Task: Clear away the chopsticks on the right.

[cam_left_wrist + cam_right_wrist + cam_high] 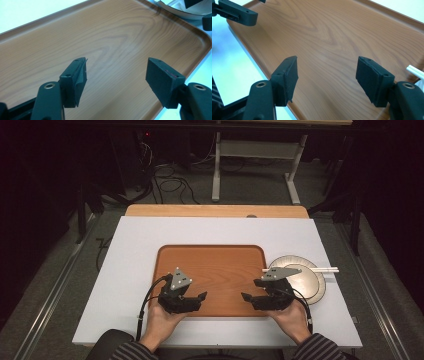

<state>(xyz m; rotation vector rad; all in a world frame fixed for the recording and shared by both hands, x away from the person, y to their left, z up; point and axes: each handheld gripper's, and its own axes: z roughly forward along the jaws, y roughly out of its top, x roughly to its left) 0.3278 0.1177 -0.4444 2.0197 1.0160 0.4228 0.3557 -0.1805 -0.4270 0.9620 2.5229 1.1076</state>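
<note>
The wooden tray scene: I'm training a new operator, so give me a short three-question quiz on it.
1. True or false: something lies on the wooden tray.
2. Which claw is nearer the stacked plates: A) left claw, B) right claw?
3. What lies across the far part of the plates, and what colour is it?

Key
1. False: the tray's surface is bare in all three views.
2. B: the plates sit just off the tray's right edge, beside the right hand.
3. A pair of white chopsticks. Both claws stand open with nothing between the jaws.
</note>
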